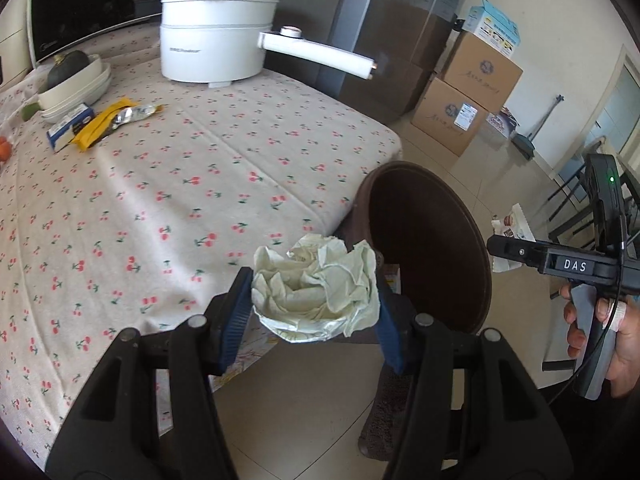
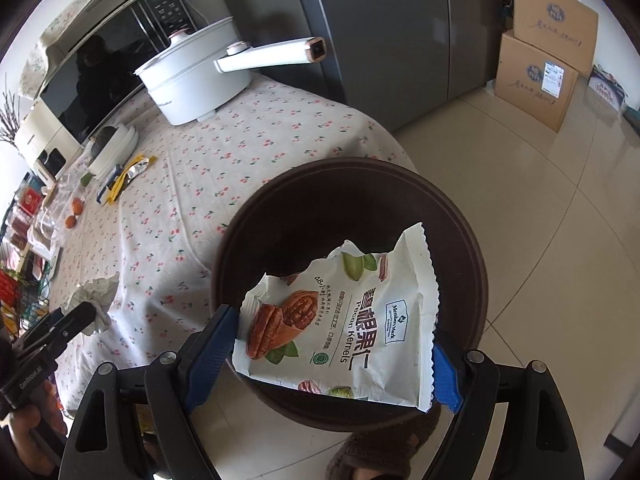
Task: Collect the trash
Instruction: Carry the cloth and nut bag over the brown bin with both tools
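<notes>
My left gripper [image 1: 314,294] is shut on a crumpled white tissue [image 1: 320,292], held over the table's near corner just left of the dark brown trash bin [image 1: 424,240]. In the right wrist view, my right gripper [image 2: 334,348] is shut on a torn white pecan kernel packet [image 2: 352,328], held above the bin's [image 2: 320,216] open mouth. A yellow wrapper [image 1: 102,122], a silver foil wrapper [image 1: 136,114] and a small blue-and-white box [image 1: 66,130] lie on the cherry-print tablecloth [image 1: 180,200] at the far left.
A white electric pot [image 1: 216,48] with a long handle stands at the back of the table. Stacked bowls [image 1: 76,84] sit at the left, and a grey fridge [image 1: 384,40] and cardboard boxes [image 1: 468,92] stand behind. A slippered foot [image 2: 380,452] is by the bin.
</notes>
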Demonstrator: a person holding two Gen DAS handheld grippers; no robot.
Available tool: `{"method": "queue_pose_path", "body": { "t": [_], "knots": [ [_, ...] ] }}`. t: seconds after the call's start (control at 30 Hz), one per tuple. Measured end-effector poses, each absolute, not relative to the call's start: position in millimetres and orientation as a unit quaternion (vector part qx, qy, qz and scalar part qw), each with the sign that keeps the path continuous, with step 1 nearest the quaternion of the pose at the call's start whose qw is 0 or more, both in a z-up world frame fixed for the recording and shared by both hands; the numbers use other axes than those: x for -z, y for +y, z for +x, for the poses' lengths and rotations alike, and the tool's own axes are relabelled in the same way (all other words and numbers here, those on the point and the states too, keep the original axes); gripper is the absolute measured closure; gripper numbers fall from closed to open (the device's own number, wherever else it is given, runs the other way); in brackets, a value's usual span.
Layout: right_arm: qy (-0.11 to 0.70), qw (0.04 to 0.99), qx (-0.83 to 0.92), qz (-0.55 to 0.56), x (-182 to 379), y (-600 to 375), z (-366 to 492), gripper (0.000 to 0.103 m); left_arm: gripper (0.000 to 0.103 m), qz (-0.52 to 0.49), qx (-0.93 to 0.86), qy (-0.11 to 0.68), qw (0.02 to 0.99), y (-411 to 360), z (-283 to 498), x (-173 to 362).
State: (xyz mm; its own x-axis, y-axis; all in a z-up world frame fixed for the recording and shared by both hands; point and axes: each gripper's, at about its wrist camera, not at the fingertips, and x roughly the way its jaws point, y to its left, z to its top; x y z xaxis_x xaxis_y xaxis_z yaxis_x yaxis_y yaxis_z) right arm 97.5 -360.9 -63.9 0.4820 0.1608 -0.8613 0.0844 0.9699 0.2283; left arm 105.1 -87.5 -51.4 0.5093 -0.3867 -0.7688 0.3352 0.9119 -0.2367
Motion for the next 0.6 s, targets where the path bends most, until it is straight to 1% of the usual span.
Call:
{"method": "queue_pose_path", "body": {
  "t": [0.27, 0.5, 0.53, 0.57, 0.6],
  "knots": [
    [0.515, 0.849, 0.001, 0.123, 76.1, -395.4, 88.9, 0.016, 0.045, 0.002, 0.250, 0.452, 0.857, -153.5, 111.8, 65.2],
    [0.524, 0.842, 0.018, 0.130, 87.8, -424.0, 82.9, 0.016, 0.044, 0.018, 0.263, 0.452, 0.852, -183.7, 115.8, 77.6],
    [0.526, 0.840, 0.020, 0.131, 89.2, -427.0, 82.8, 0.016, 0.039, 0.022, 0.262, 0.450, 0.853, -185.5, 115.9, 79.0],
    [0.527, 0.839, 0.022, 0.132, 90.9, -429.0, 83.5, 0.016, 0.031, 0.026, 0.260, 0.448, 0.855, -187.1, 115.7, 79.8],
    [0.529, 0.838, 0.023, 0.132, 92.3, -430.8, 84.2, 0.016, 0.026, 0.028, 0.257, 0.449, 0.855, -188.6, 116.2, 80.9]
  ]
}}
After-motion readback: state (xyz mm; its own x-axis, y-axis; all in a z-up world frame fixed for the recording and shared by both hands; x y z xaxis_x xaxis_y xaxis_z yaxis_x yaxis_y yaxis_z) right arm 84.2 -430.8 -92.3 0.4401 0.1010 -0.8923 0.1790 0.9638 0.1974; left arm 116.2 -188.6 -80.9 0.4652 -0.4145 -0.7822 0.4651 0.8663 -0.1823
